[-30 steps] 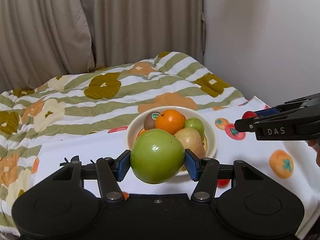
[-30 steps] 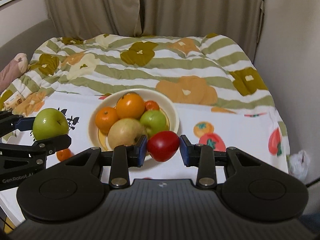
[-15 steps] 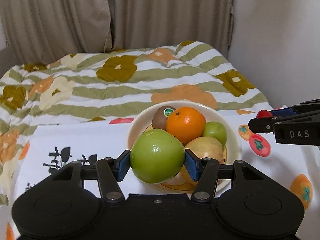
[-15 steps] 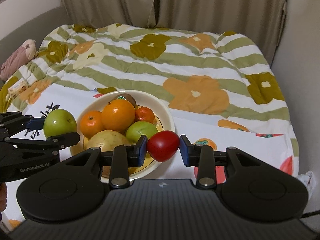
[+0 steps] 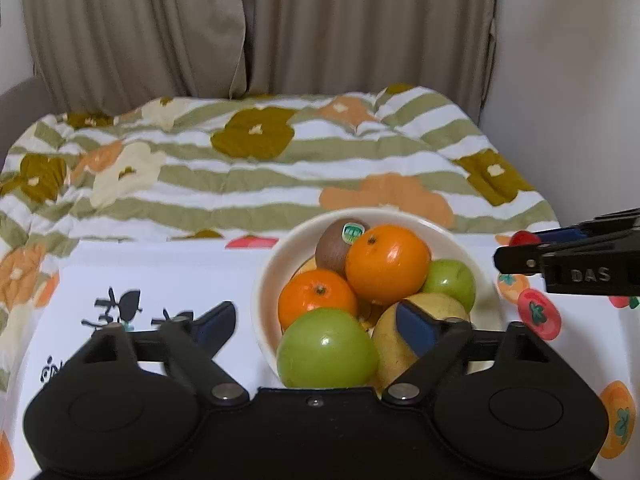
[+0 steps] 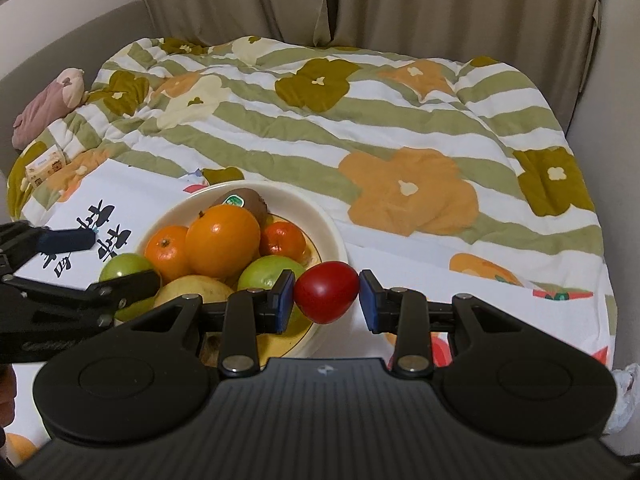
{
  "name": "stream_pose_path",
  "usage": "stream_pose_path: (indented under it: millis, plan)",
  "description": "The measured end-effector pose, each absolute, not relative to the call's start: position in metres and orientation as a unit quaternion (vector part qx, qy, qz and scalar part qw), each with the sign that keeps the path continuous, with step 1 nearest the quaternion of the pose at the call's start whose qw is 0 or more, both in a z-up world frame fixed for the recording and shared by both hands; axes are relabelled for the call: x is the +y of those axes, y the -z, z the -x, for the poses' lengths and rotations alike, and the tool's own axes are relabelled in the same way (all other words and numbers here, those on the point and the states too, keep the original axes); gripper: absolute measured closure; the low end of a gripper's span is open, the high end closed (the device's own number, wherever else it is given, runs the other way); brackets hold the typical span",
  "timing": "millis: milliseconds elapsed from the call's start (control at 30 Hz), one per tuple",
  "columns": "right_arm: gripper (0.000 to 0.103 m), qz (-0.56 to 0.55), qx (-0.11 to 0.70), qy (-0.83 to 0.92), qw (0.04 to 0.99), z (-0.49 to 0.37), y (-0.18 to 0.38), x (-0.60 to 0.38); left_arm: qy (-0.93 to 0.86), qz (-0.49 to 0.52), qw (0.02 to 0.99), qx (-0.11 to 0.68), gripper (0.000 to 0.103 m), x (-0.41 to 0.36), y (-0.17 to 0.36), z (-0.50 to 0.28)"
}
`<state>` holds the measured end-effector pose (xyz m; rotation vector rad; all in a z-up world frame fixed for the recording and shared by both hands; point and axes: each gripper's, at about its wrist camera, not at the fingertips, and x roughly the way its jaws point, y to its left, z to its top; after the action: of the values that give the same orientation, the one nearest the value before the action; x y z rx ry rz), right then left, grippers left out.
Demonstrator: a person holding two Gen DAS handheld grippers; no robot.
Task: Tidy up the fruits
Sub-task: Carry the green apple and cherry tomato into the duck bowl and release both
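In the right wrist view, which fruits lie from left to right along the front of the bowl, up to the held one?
Green apple → yellow pear → second green apple → red tomato in the right tool.

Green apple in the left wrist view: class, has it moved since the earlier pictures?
Yes. The green apple has left the opening left gripper and now rests in the bowl, low against its near-left rim, below the oranges.

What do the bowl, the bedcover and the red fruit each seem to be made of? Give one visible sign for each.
Bowl: likely glazed ceramic or hard plastic; smooth cream rim with a soft sheen.
Bedcover: quilted fabric, matte; stitched puckers and soft folds.
Red fruit: glossy, taut skin with a highlight; real or plastic cannot be told.
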<state>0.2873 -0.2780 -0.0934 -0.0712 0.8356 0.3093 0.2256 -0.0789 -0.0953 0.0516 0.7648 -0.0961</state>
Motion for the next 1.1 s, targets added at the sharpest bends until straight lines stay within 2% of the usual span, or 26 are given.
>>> stream_pose_path:
  millis: [933, 1000, 1033, 1100]
  plan:
    - [0.052, 0.050, 0.411, -0.193, 0.890, -0.346, 0.121, -0.259, -0.001, -0.029, 0.920, 0.390, 0.009, -0.063, 0.086, -0.202]
    - [0.033, 0.047, 0.404, -0.192, 0.893, -0.345, 0.120, -0.260, -0.004, -0.030, 0.920, 0.391, 0.009, -0.063, 0.085, -0.201]
    - [0.019, 0.046, 0.403, -0.193, 0.894, -0.344, 0.119, -0.260, -0.006, -0.032, 0.920, 0.391, 0.009, -0.063, 0.085, -0.201]
    - [0.013, 0.040, 0.396, -0.191, 0.897, -0.341, 0.116, -0.262, -0.009, -0.037, 0.919, 0.392, 0.009, -0.063, 0.084, -0.198]
